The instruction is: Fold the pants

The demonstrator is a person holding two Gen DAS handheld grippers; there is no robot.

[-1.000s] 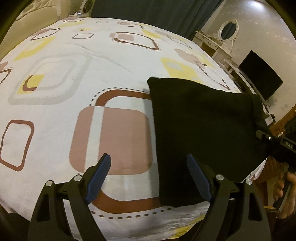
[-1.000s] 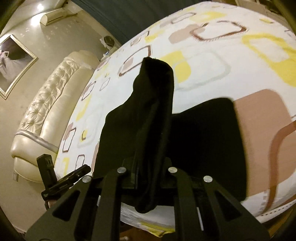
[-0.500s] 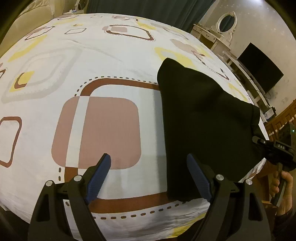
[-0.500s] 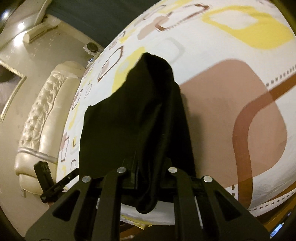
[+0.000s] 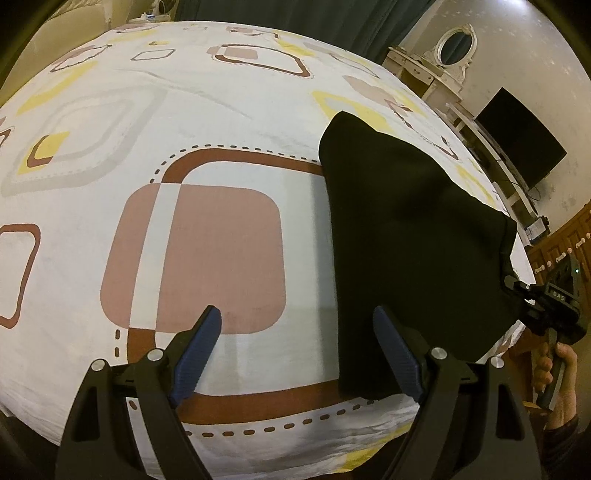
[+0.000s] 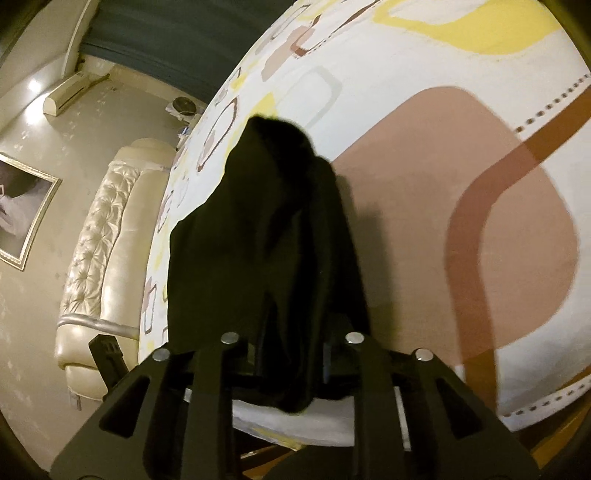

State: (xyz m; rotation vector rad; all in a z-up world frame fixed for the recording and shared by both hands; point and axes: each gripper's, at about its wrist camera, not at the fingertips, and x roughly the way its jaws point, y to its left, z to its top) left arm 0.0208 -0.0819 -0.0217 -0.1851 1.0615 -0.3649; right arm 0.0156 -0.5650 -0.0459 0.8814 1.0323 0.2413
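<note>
A bed (image 5: 221, 110) is covered by a white sheet printed with brown, pink and yellow squares; dark teal curtains (image 5: 295, 14) are hung behind it; a white dressing table with 1 oval mirror (image 5: 455, 46) and 1 dark television (image 5: 521, 144) are set along a pale wall; a cream tufted headboard (image 6: 107, 236), 1 framed picture (image 6: 22, 214) and 1 air conditioner (image 6: 72, 92) are seen.

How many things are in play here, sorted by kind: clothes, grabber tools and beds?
Black pants: 1
Handheld grippers: 2, the left gripper open over the bedsheet, the right gripper clamped on the pants' edge
Bed with a patterned sheet: 1
Total: 4
</note>
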